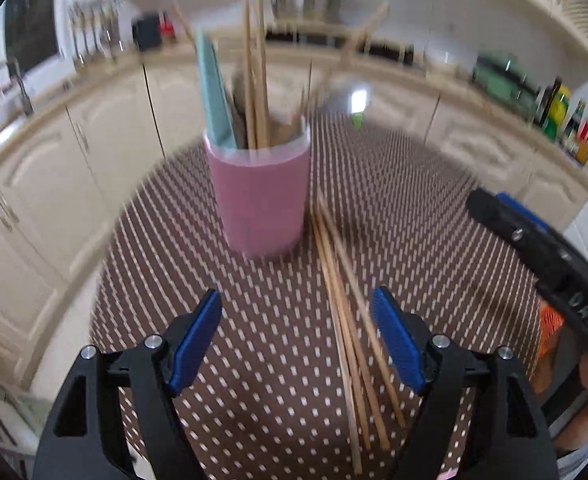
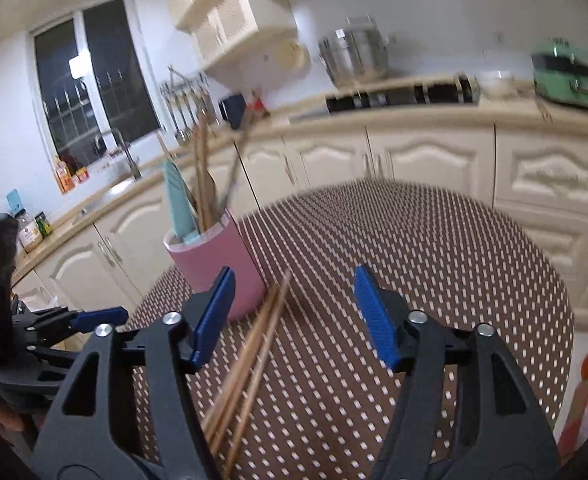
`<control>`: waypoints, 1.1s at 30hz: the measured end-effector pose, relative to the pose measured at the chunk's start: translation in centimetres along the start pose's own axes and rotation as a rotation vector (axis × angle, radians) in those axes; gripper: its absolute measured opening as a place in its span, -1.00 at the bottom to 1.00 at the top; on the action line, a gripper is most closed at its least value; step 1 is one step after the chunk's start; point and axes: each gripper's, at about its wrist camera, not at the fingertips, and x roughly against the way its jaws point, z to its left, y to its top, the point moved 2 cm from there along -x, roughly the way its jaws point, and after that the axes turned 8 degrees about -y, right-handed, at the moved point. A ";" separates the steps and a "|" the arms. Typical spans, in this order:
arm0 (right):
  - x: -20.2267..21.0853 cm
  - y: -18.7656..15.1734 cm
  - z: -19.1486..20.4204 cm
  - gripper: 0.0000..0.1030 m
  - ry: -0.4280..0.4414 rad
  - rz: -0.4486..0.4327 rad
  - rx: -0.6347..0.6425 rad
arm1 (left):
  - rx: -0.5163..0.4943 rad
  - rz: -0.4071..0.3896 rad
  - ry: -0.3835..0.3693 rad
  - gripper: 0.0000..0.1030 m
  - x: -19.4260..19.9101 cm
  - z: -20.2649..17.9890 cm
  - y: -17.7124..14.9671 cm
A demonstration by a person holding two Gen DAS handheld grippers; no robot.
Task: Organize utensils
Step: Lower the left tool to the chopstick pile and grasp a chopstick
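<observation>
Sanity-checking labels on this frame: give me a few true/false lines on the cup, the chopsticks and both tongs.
1. The pink cup stands upright on the table. True.
2. The cup is empty. False: chopsticks and a teal utensil stand in it.
3. Loose chopsticks lie on the table beside the cup. True.
4. The left tongs are shut on a chopstick. False: open, holding nothing.
5. The right tongs are open. True.

A cup (image 1: 259, 196) stood on the table (image 1: 434, 216) toward its far edge, holding upright chopsticks (image 1: 253, 80) and a spatula (image 1: 213, 96), while loose chopsticks (image 1: 346, 320) lay just right of it, running toward the near edge.
</observation>
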 end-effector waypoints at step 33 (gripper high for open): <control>-2.8 -2.7 -2.0 0.34 0.024 0.169 -0.037 | 0.018 0.251 0.094 0.47 -8.5 0.4 -0.4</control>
